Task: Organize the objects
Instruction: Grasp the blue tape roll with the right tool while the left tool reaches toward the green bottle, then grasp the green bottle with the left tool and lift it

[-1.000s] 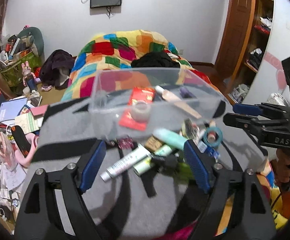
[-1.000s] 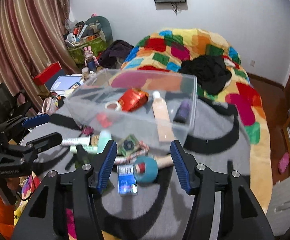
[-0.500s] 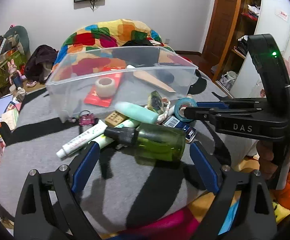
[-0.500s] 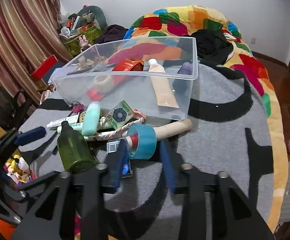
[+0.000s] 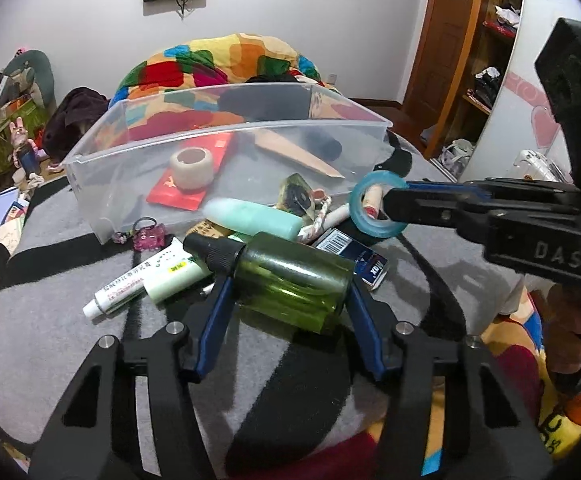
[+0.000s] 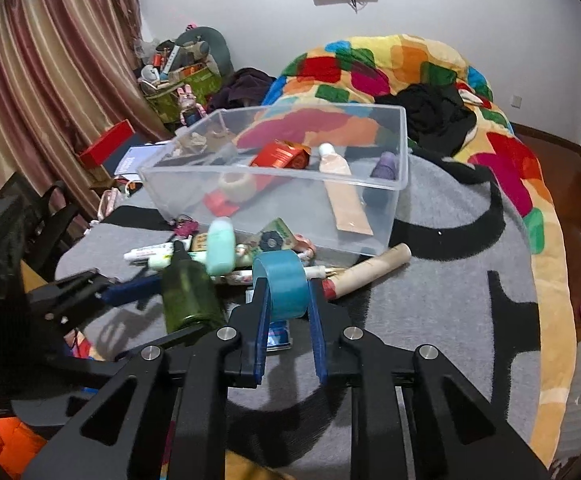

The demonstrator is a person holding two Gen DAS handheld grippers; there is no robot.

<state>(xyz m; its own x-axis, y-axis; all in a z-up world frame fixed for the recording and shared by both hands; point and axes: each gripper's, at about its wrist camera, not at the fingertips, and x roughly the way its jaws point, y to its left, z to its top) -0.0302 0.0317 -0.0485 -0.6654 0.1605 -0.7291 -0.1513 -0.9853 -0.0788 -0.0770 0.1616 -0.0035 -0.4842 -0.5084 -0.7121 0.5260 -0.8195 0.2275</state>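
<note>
My left gripper (image 5: 288,292) is shut on a green bottle (image 5: 290,280) with a black cap, lying sideways between the blue pads. The bottle also shows in the right wrist view (image 6: 188,288). My right gripper (image 6: 286,296) is shut on a blue tape roll (image 6: 284,282), which the left wrist view (image 5: 378,208) shows held just above the pile. A clear plastic bin (image 5: 226,130) stands beyond both, holding a white tape roll (image 5: 191,168), a red packet (image 5: 188,184) and a beige tube (image 6: 344,196).
Loose items lie in front of the bin on the grey blanket (image 6: 450,300): a mint bottle (image 5: 252,218), white tubes (image 5: 138,280), a barcoded box (image 5: 354,256), a cardboard tube (image 6: 374,270), a pink keychain (image 5: 148,236). A colourful quilt (image 6: 370,68) lies behind.
Both grippers moved in and closed: the left onto the green bottle, the right onto the blue tape roll, which has lifted slightly off the pile.
</note>
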